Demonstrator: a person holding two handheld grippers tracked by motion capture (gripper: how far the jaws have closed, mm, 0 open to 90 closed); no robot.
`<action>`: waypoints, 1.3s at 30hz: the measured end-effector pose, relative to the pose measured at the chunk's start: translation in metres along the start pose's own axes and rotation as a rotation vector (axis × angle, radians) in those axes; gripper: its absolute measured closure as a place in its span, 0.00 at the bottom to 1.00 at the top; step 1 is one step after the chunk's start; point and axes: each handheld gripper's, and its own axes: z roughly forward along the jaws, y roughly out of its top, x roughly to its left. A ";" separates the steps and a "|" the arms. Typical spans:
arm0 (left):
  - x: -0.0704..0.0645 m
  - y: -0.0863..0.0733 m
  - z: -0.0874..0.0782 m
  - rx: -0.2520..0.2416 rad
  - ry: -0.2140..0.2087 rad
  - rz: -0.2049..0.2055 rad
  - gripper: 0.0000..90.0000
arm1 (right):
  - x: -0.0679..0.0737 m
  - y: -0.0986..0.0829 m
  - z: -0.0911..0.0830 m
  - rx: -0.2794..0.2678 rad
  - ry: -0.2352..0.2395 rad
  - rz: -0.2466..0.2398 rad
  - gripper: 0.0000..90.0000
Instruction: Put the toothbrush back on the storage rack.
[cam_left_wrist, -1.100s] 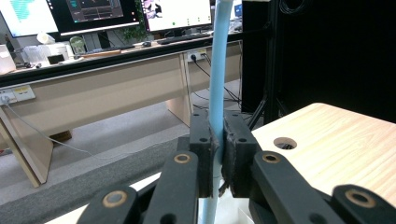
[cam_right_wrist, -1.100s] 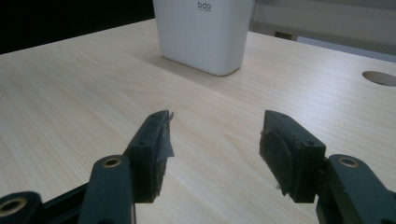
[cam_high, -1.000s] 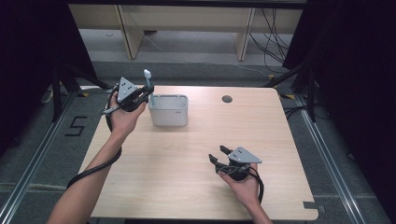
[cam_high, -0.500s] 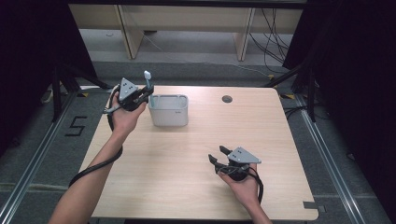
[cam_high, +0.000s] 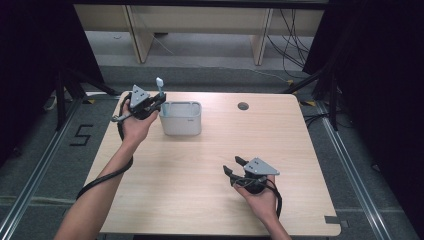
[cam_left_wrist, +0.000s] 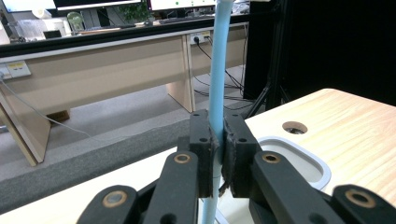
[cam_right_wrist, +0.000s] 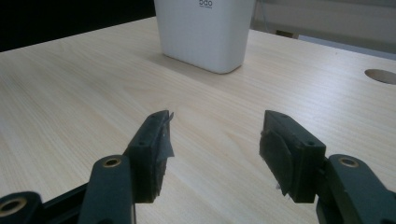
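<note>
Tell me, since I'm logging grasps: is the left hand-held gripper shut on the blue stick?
Shut. The left hand-held gripper has both jaws pressed against the blue stick, which stands upright.

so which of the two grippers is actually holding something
The left gripper, beside the white bin: its jaws are clamped on a light blue stick held upright. The right gripper hangs open over bare table.
</note>
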 end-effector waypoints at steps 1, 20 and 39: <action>0.000 -0.001 0.001 0.002 0.000 -0.003 0.92 | 0.002 0.000 0.000 0.005 -0.001 0.023 0.48; 0.001 -0.010 0.009 0.035 0.008 -0.016 0.92 | 0.003 -0.001 0.003 0.001 0.029 0.017 0.48; 0.001 -0.017 0.013 0.084 0.008 -0.037 0.92 | 0.001 -0.001 0.002 0.006 0.005 -0.019 0.48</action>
